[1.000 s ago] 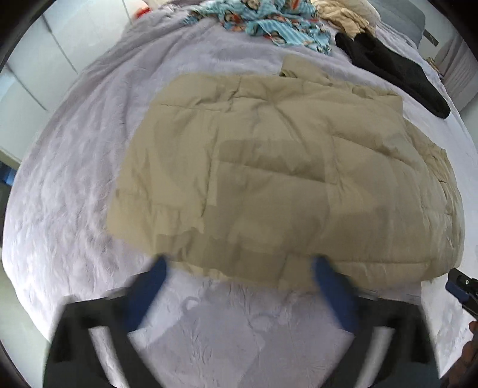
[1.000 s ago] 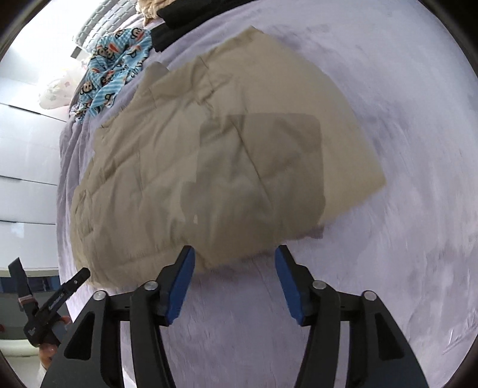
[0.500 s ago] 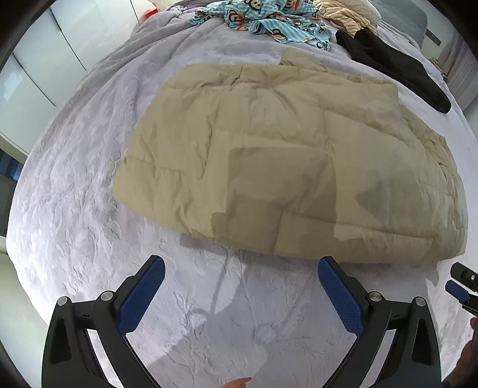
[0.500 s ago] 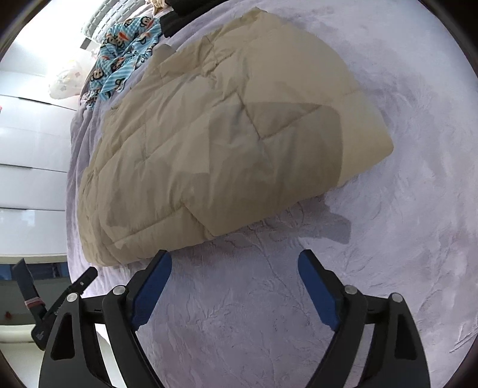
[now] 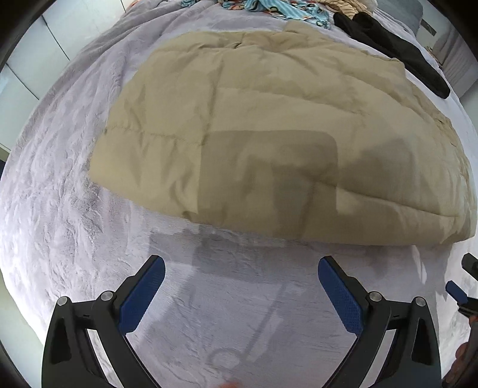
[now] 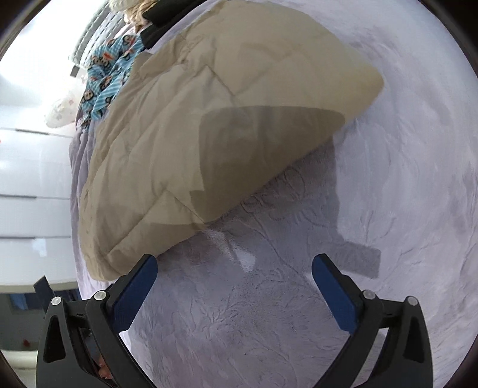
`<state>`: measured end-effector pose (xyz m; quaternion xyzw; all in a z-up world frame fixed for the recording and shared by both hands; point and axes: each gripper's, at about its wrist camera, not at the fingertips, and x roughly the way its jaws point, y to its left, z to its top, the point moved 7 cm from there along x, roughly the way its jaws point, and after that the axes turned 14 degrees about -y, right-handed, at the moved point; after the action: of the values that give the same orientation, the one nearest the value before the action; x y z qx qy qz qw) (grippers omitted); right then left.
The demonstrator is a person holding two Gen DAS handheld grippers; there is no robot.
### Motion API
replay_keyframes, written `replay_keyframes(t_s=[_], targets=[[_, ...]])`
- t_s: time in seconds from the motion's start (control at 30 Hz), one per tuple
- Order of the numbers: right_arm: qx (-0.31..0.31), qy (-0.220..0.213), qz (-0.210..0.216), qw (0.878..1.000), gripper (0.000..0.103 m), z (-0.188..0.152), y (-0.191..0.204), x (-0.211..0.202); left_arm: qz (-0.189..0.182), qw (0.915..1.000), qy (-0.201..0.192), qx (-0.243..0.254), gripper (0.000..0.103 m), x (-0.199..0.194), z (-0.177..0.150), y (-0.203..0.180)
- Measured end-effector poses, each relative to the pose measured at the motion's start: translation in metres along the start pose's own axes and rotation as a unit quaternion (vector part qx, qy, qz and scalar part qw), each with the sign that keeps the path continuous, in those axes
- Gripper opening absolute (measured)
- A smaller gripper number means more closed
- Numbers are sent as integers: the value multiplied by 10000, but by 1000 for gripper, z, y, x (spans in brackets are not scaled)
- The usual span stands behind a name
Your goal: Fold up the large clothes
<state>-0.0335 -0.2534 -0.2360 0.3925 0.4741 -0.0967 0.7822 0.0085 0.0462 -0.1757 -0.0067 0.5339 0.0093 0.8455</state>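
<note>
A beige quilted garment (image 5: 269,128) lies folded flat on the lilac plush bed cover (image 5: 74,223). Its near folded edge runs across the middle of the left wrist view. My left gripper (image 5: 241,271) stands open over bare cover just short of that edge, nothing between its blue pads. In the right wrist view the same garment (image 6: 209,134) fills the upper left. My right gripper (image 6: 234,270) is wide, its jaws still opening, with only bed cover between them; its left fingertip (image 6: 146,268) sits by the garment's near corner.
At the far end of the bed lie a blue cartoon-print cloth (image 5: 269,9), a black garment (image 5: 397,50) and a cream one. White cupboard doors (image 6: 27,185) stand beside the bed. The right gripper's tip (image 5: 460,286) shows at the left wrist view's right edge.
Both grippers have sunk closer to the bed and the garment looms larger. The right jaws have spread from narrow to wide. The left view has sharpened from blur.
</note>
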Motion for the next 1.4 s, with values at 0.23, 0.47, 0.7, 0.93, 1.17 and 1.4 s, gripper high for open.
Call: replay_keyframes(t_s=[0.23,0.47,0.7,0.93,1.17,1.4], targets=[[262,20,91,9996,103,-7,-5,12,-804,9948,93,-621,103,12,0,27],[658,-269,583,9958,103,11,-6,16,-1448,9755,-157,-1649,103,20,19,57],[1115,-369,948,9885,103,36,-9,32,-2032,9487,-119,-2420,103,52,31,78],[1491,-324,1487,9770,103,58,8,67,-2114,9439,-342,-2512,103,77,62,62],[1786,-301,1620,9700,103,77,15,98,-1831,9350,-506,-2994,92,95,79,67],[2266,-305,1760,9575,38,77,6,93,-1946,9499,-1007,-2228,22,56,94,62]])
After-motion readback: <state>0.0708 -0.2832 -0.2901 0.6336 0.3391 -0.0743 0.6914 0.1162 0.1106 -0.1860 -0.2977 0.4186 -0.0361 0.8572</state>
